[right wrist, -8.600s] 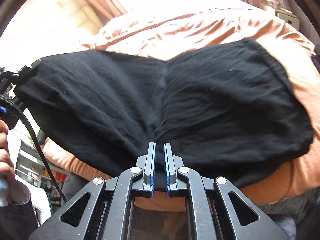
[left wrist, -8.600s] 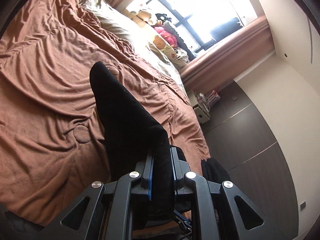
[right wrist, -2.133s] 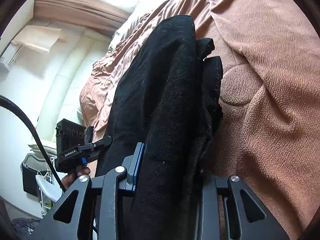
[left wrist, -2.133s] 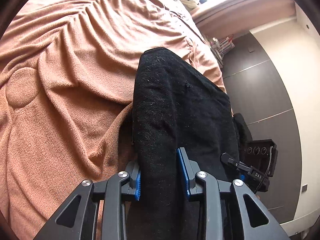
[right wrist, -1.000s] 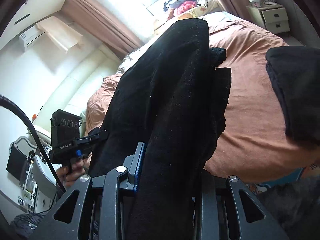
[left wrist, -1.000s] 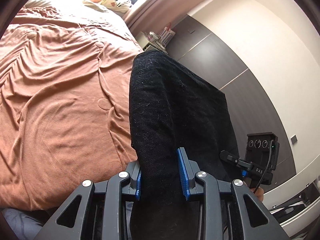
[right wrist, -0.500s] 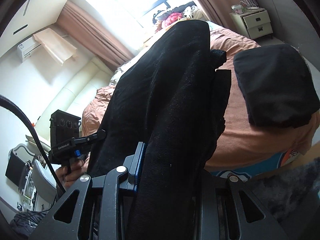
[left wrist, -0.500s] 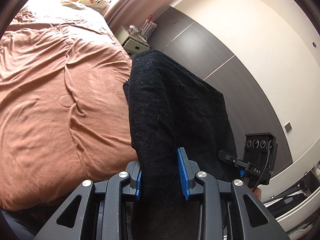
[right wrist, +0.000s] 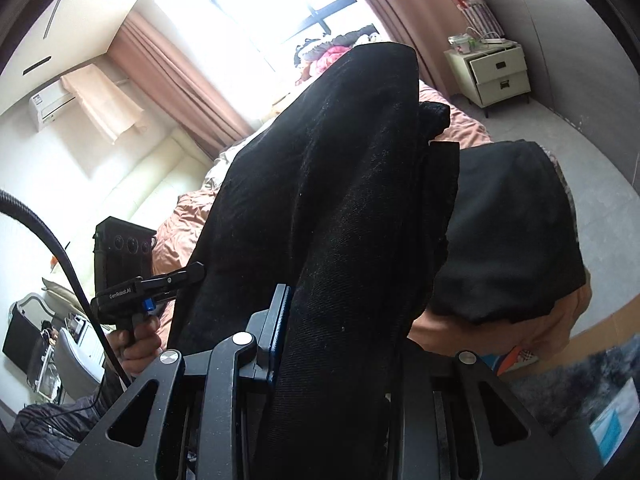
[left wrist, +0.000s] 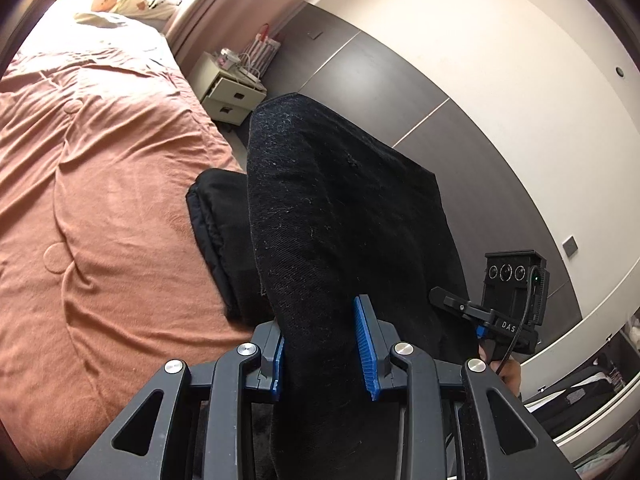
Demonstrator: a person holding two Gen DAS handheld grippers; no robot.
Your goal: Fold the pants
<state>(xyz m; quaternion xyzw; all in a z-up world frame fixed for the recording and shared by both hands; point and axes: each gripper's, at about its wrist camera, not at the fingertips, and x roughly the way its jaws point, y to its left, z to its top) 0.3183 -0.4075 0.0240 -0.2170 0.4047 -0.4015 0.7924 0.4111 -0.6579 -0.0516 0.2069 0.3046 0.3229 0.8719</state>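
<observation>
While both claws clamp the folded black pants (left wrist: 336,216), the left claw (left wrist: 322,356) and right claw (right wrist: 340,336) hold them above the bed (left wrist: 100,200), another dark bundle (right wrist: 508,240) at three o'clock.

I can read only two markings from here. In the left wrist view, the white letters "DAS" stand on the black body of the right tool (left wrist: 440,304) — near its handle. In the right wrist view, "GenRobot.AI" is printed in white along the side of the left tool (right wrist: 196,270). Nothing else — on the nightstand, the bags or the air conditioner — is legible to me.
</observation>
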